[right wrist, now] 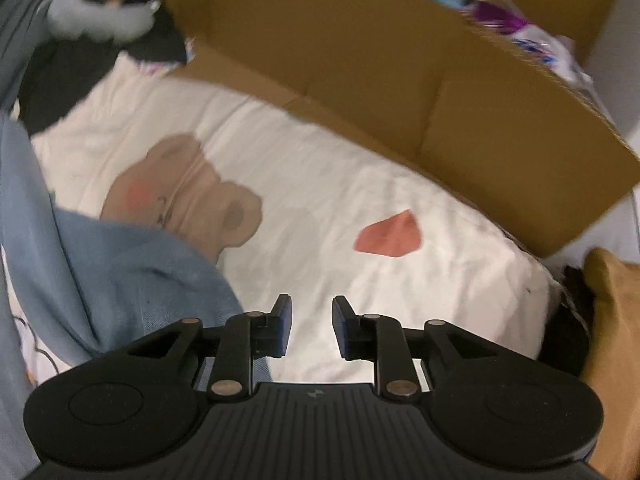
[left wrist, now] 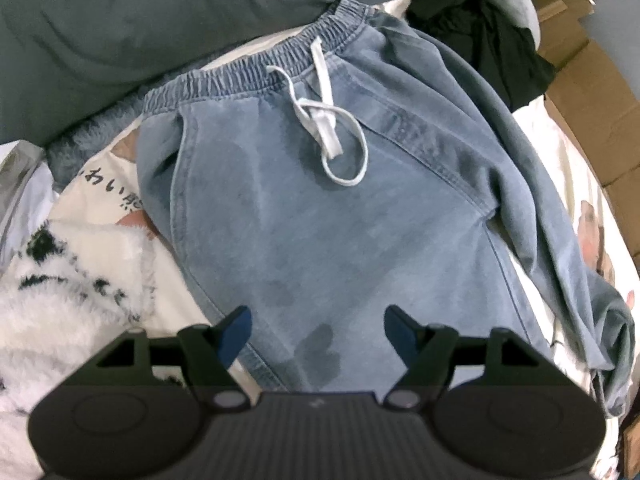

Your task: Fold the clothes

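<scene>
Left gripper point(left wrist: 318, 330) is held spread wide above the blue denim pants point(left wrist: 320, 200), nothing clamped; blue pads point(left wrist: 236, 332) are seen over the lower part of the spread fabric, contact cannot be told. Right gripper point(right wrist: 312, 326) is seen with its jaws a little apart and nothing between them; only the cream bedsheet point(right wrist: 360, 160) lies beyond the gap.

Pants are laid on the bedsheet point(left wrist: 560, 152) in the left wrist view, elastic waistband point(left wrist: 256, 68) at the far end, white drawstring point(left wrist: 328, 128) looped loosely below it. One side of the pants is bunched in a long fold along the right edge point(left wrist: 560, 240). Dark patches point(left wrist: 316, 348) are noted on the fabric near the gripper.

In the right wrist view a bunched part of the blue pants point(right wrist: 120, 264) is seen at lower left, just beside the left finger. A bear print point(right wrist: 188, 192) and a pink heart print point(right wrist: 390, 238) are marked on the sheet. A cardboard box point(right wrist: 400, 80) stands at the far edge of the bed.

Also noted, left wrist view: grey-green pillow point(left wrist: 120, 20) behind the waistband, black garment point(left wrist: 480, 36) at upper right, white fluffy fabric with black marks point(left wrist: 60, 300) at lower left.
</scene>
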The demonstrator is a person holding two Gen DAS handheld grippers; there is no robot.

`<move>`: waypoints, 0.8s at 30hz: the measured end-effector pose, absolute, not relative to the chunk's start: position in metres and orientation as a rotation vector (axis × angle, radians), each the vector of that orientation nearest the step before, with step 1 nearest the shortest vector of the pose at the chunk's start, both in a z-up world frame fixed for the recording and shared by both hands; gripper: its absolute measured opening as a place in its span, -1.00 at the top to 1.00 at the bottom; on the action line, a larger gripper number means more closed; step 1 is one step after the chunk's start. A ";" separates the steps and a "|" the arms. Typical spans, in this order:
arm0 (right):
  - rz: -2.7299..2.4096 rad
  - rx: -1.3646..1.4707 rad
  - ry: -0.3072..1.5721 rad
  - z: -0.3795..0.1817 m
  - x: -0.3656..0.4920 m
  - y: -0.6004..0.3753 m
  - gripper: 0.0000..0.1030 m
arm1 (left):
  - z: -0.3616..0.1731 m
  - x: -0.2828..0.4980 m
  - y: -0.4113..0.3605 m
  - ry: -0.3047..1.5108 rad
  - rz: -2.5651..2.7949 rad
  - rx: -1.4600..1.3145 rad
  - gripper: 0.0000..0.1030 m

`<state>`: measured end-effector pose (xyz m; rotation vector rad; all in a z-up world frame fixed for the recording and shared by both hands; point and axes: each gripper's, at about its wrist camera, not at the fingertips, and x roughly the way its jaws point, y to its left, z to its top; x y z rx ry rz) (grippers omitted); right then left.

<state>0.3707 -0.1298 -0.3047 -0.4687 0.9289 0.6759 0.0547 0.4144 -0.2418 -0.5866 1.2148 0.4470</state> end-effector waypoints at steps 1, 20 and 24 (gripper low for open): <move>0.676 -0.451 0.923 -0.300 0.369 -0.136 0.44 | -0.242 0.055 0.414 1.214 0.446 -0.588 -0.47; 0.908 -0.558 0.925 -0.355 0.225 -0.105 0.19 | -0.236 0.056 0.409 1.212 0.434 -0.585 -0.47; 0.878 -0.629 0.892 -0.374 0.221 -0.086 -0.06 | -0.235 0.058 0.411 1.216 0.443 -0.580 -0.47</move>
